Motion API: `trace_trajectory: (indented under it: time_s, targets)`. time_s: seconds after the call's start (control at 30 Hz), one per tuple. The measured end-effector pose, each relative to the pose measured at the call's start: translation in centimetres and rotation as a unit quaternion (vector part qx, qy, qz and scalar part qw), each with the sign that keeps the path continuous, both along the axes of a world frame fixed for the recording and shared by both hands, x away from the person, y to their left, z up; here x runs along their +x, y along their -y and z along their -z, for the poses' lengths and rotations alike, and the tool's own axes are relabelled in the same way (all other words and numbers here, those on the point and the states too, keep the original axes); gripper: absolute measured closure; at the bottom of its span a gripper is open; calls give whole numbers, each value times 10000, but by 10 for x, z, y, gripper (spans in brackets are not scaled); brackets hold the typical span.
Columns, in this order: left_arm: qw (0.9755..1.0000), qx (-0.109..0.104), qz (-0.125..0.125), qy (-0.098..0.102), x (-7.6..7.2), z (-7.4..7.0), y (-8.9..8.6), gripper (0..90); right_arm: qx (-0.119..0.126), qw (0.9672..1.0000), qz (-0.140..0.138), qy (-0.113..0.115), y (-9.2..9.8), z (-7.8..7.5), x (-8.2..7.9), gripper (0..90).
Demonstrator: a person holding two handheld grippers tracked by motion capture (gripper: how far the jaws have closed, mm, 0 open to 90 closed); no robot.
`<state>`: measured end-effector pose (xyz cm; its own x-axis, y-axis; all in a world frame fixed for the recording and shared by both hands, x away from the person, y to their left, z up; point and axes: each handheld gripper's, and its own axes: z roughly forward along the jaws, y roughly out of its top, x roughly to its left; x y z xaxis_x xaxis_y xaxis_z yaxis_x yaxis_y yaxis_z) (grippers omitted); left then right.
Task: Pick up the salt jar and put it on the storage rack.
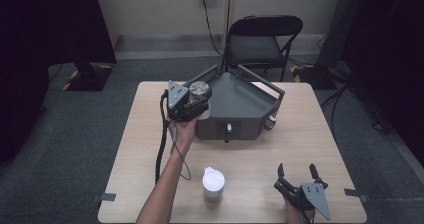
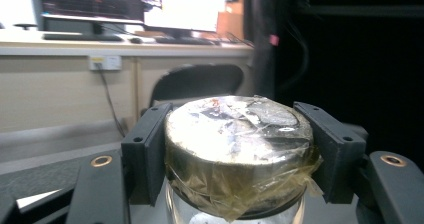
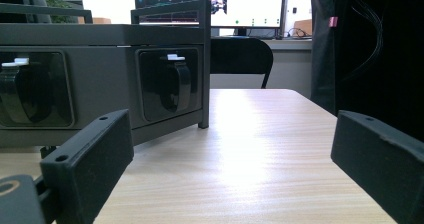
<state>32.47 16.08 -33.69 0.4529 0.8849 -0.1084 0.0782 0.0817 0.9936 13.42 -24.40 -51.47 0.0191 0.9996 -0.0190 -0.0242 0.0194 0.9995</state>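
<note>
Above the grey angular box [image 1: 240,104] at the table's [image 1: 150,149] far side, the left gripper [image 1: 192,101] clamps a foil-wrapped jar [image 2: 240,154] by its lid; carry it level (the wrap looks slippery), forearm stretched forward. Near the table's front edge, the right gripper [image 1: 297,176] rests with jaws wide, holding nothing.

Left gripper [image 1: 192,100]: raised on an extended forearm, jaws closed on a foil-topped jar [image 2: 240,154] clamped between both pads. Right gripper [image 1: 298,176]: low, just ahead of its hand, level, jaws spread wide with nothing between them.
</note>
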Motion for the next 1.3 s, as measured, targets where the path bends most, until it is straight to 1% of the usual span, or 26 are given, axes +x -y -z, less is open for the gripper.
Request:
trace_trajectory:
  time_s: [0.03, 0.07, 0.2, 0.27, 0.37, 0.43, 0.5, 0.57, 0.63, 0.7, 0.73, 0.8, 0.87, 0.9, 1.0, 1.07, 1.13, 1.27, 1.3]
  targets:
    - [10000, -7, -48, 2, 2, 1, 4, 349, 2, 10000, -6, -2, 0, 0, 0, 19]
    - [9999, 33, -101, -13, 5, 1, 8, 349, 0, 10000, -15, -7, 0, 0, 0, 19]
    - [9988, 325, -371, -65, 13, 4, 25, 350, 14, 10000, -22, 13, 1, 0, 0, 19]
    - [9981, 361, -493, -39, 17, 8, 30, 350, 19, 10000, -19, 17, 1, 1, 0, 19]
    - [9980, 378, -502, -27, 20, 11, 32, 349, 21, 10000, -20, 24, 1, 1, 0, 19]
    - [9981, 375, -491, -79, 22, 13, 33, 349, 22, 10000, -21, 24, 1, 1, 0, 18]
    - [9976, 458, -518, -96, 24, 15, 36, 349, 20, 10000, -22, 24, 1, 1, 0, 19]
    - [9970, 592, -481, -114, 25, 16, 38, 350, 15, 10000, -22, 27, 1, 1, 0, 19]
    - [9970, 591, -478, -129, 26, 17, 39, 349, 26, 10000, -23, 22, 1, 1, 0, 19]
    - [9978, 466, -450, -158, 27, 19, 37, 349, 25, 10000, -23, 23, 1, 1, 0, 19]
    - [9979, 445, -444, -156, 27, 20, 37, 349, 25, 10000, -24, 23, 1, 1, 0, 19]
    - [9978, 481, -428, -157, 28, 20, 37, 349, 25, 10000, -24, 24, 1, 1, 0, 19]
    - [9976, 527, -406, -201, 28, 19, 38, 349, 21, 10000, -24, 27, 1, 1, 0, 19]
    - [9975, 549, -418, -168, 28, 20, 38, 349, 22, 10000, -24, 26, 1, 1, 0, 19]
    - [9973, 569, -425, -171, 27, 20, 39, 349, 19, 10000, -23, 26, 1, 1, 0, 19]
    - [9971, 625, -432, -111, 25, 22, 40, 349, 21, 10000, -22, 26, 1, 1, 0, 18]
    - [9972, 591, -438, -117, 25, 23, 39, 348, 21, 10000, -15, 25, 1, 1, -1, 19]
    - [9973, 592, -419, -134, 24, 22, 38, 348, 18, 10000, -15, 23, 1, 1, -1, 19]
    - [9973, 610, -397, -112, 24, 23, 37, 348, 20, 10000, -16, 25, 1, 1, -1, 19]
